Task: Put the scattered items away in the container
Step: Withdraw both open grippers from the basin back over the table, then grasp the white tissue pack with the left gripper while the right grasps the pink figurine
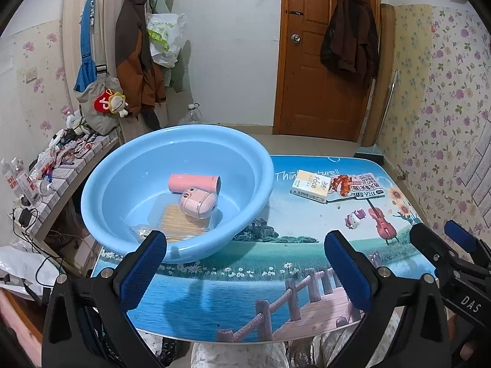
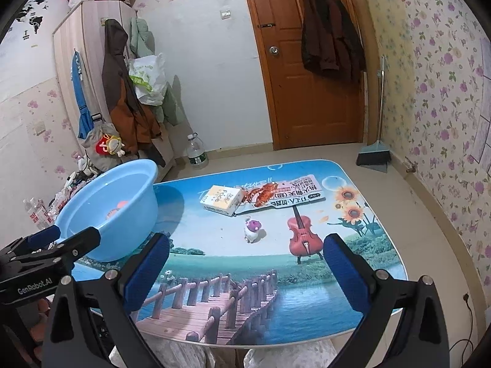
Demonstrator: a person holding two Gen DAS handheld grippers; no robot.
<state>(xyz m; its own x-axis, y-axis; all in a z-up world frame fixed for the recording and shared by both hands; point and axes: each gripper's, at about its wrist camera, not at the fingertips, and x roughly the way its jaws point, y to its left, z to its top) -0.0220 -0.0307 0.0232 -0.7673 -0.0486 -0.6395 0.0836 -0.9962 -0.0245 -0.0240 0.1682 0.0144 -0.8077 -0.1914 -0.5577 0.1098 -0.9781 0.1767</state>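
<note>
low table with a printed landscape top: bridge, lake, violin, sunflowers. it fills the lower half of both wrist views.

light blue basin sits on the table's left end, upright, part of its rim past the table edge. inside it: a pink cylinder lying on its side, a pink rounded gadget leaning against it, a flat clear pack of wooden sticks under the gadget, and a small clear packet at the near wall.

left gripper hangs over the table's near edge, jaws spread wide, nothing between the blue pads; left pad overlaps the basin's near rim in view, contact unclear.

right gripper also over the near edge, jaws wide apart, empty.

still out on the table, far side, right of the basin and well apart from it: a snack packet with a red crayfish picture, lying flat; a white and yellow tissue pack just beside it, edges overlapping or touching; a small purple and white toy figure nearer, alone, close to the printed violin.
</note>
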